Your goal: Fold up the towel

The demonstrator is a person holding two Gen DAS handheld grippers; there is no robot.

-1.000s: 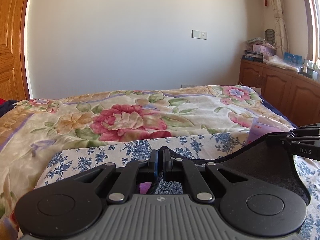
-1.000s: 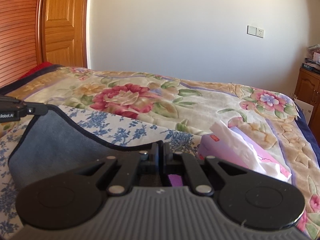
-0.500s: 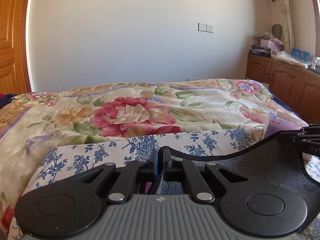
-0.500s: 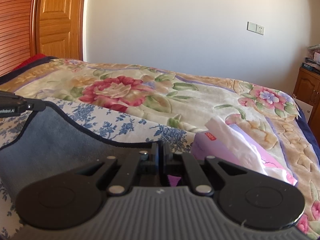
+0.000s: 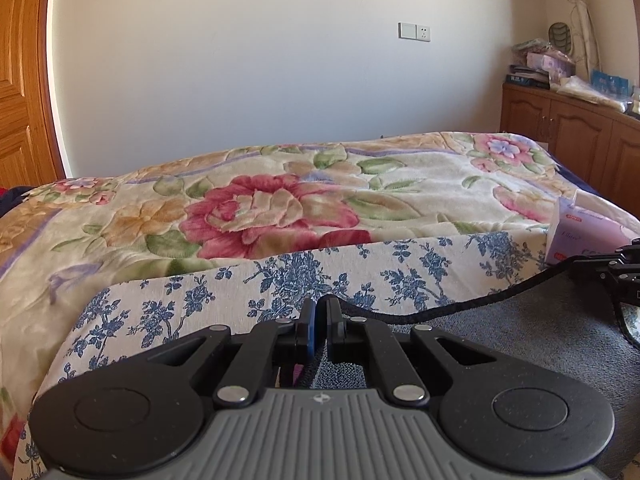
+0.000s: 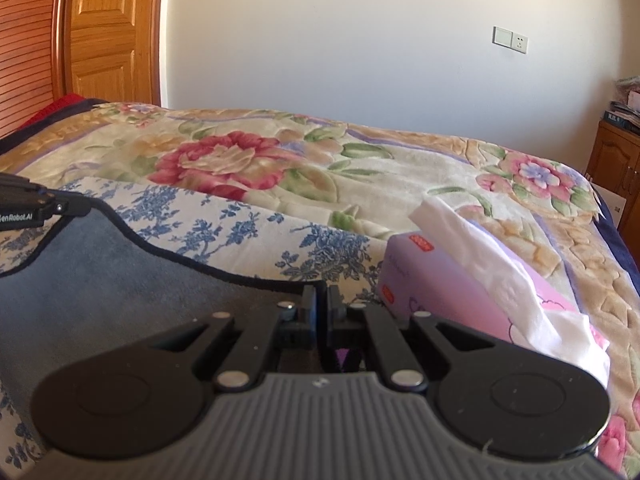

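Note:
A dark grey-blue towel (image 5: 532, 332) with a black hem hangs stretched between my two grippers, just above a blue-flowered white cloth (image 5: 280, 276) on the bed. My left gripper (image 5: 319, 308) is shut on the towel's left corner. My right gripper (image 6: 320, 296) is shut on the right corner of the towel (image 6: 120, 280). The right gripper also shows at the right edge of the left wrist view (image 5: 588, 266). The left gripper shows at the left edge of the right wrist view (image 6: 80, 204).
A floral blanket (image 5: 260, 212) covers the bed. A purple tissue box (image 6: 460, 292) with a tissue sticking out lies close to the right of my right gripper. A wooden door (image 6: 108, 28) stands at the left. A wooden cabinet (image 5: 580, 140) stands at the right.
Both grippers have dropped lower and moved forward with the towel. The towel's held edge now hangs closer to the flowered cloth. Both grips are unchanged.

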